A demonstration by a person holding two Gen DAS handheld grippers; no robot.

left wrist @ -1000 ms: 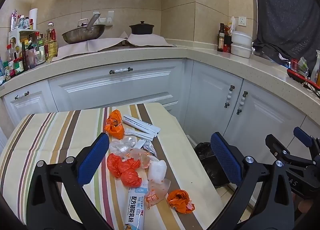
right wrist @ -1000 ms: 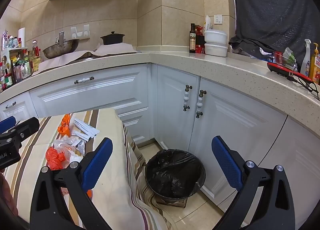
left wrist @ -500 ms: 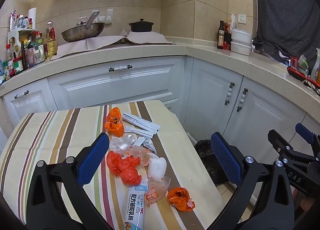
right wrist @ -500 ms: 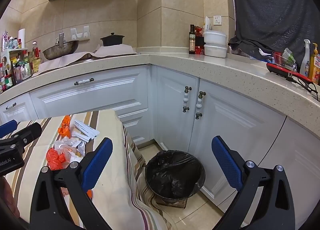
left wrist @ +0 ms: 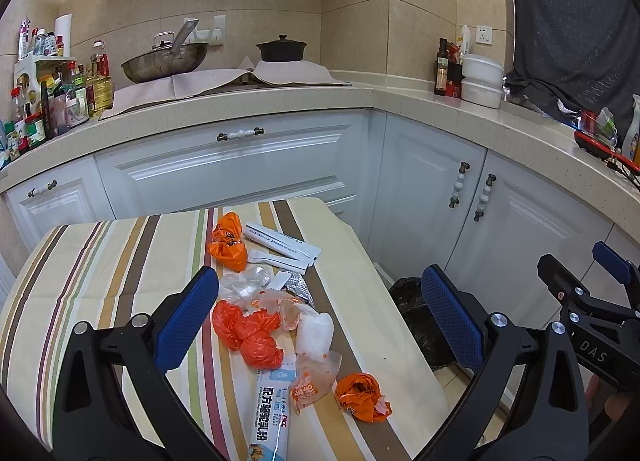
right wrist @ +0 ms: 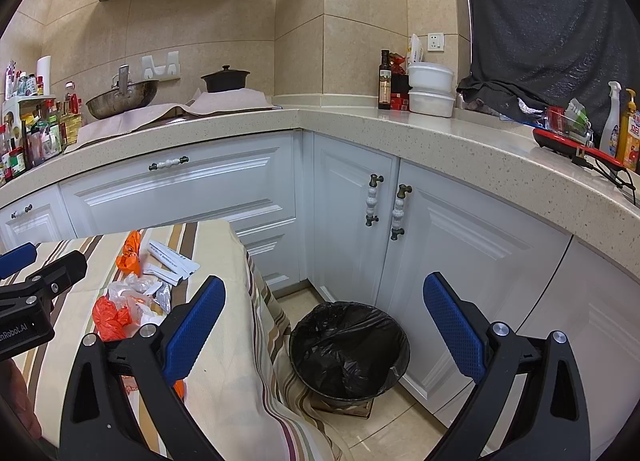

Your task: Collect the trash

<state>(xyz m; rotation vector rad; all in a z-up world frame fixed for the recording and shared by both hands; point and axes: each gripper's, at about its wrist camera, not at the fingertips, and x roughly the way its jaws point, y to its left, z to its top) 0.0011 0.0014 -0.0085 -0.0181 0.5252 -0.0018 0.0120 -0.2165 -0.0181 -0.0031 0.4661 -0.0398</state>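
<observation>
Trash lies in a loose pile on the striped tablecloth: crumpled orange bags, an orange wad near the table's right edge, another orange bag farther back, white sachets, clear wrappers and a long printed packet. My left gripper hovers open above the pile, holding nothing. My right gripper is open and empty over the floor, above a bin lined with a black bag beside the table. The same pile shows at the left of the right wrist view.
White cabinets with knobbed handles wrap the corner behind the bin. The counter carries a wok, a black pot, bottles and stacked white containers. The tablecloth hangs down close to the bin's left rim.
Both grippers have risen slightly and drawn back a little; the pile sits a bit lower in the left view. Nothing was grasped or moved.
</observation>
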